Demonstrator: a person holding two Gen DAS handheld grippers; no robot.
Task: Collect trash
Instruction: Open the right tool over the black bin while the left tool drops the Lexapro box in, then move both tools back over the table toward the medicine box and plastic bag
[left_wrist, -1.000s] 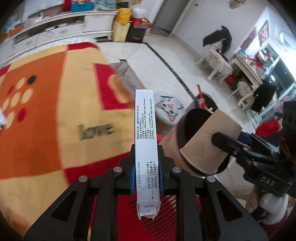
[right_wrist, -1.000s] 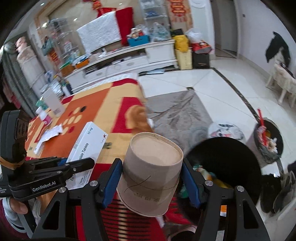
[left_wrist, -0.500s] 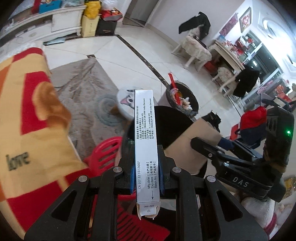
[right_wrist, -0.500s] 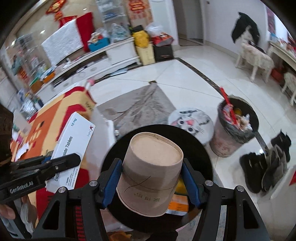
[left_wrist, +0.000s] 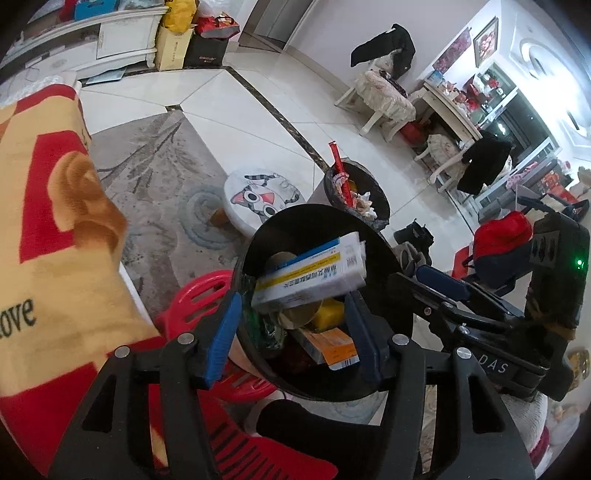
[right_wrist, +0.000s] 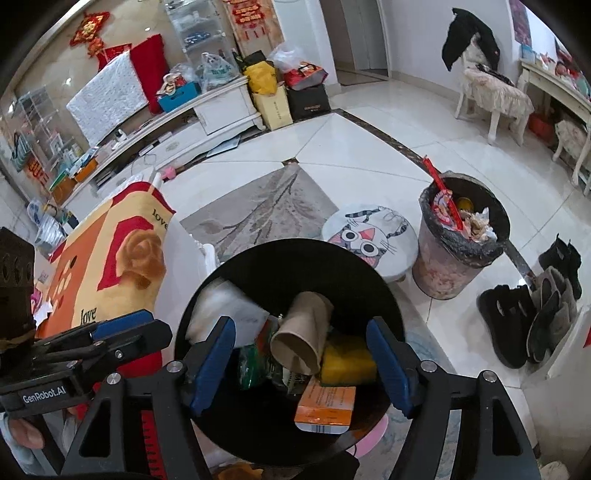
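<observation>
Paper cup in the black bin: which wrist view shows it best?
The right wrist view. The paper cup lies on its side atop the trash in the black bin, body and open mouth unobstructed. In the left wrist view the white medicine box covers nearly all of it; only a brown sliver may be cup.

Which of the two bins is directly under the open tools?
The black bin holding the paper cup, not the grey bag-lined bin standing beyond the cat stool.

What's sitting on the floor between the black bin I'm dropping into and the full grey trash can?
In the right wrist view, a round white cat-face stool stands between the black bin and the full grey trash can.
</observation>
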